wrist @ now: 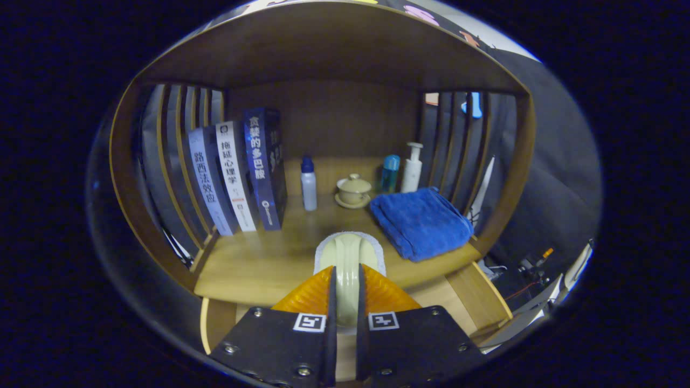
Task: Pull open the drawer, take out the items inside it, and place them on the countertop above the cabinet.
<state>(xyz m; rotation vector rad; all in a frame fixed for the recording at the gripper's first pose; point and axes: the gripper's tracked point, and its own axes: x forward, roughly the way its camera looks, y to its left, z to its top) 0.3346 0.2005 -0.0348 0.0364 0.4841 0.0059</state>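
A: What is the gripper [345, 302] doing?

B: Its 2 fingers are clenched on the brush [347, 264], a pale handle standing between them with a white pad around its far end. Both fingers press its sides, so it hangs in the air rather than resting on anything.

A: And where is it, relative to the cabinet?

B: Just over the front edge of the countertop [269, 258], with the open drawer [474, 296] below and behind the fingers. I judge it is being carried from drawer to top.

A: Why hold it by the handle?

B: Probably because the narrow handle fits the gap, and the pad end leads, ready to land first.

A: What is ahead?

B: The bare wood just beyond the fingers is the likely landing spot. A folded towel [420, 221] lies to the right, near the brush. Further back stand a lidded cup [353, 190] on a saucer, a bottle [308, 183], a pump bottle [412, 168], and 3 books [237, 172] leaning at the left.

A: Risk?

B: Setting down too near the edge, I would guess.
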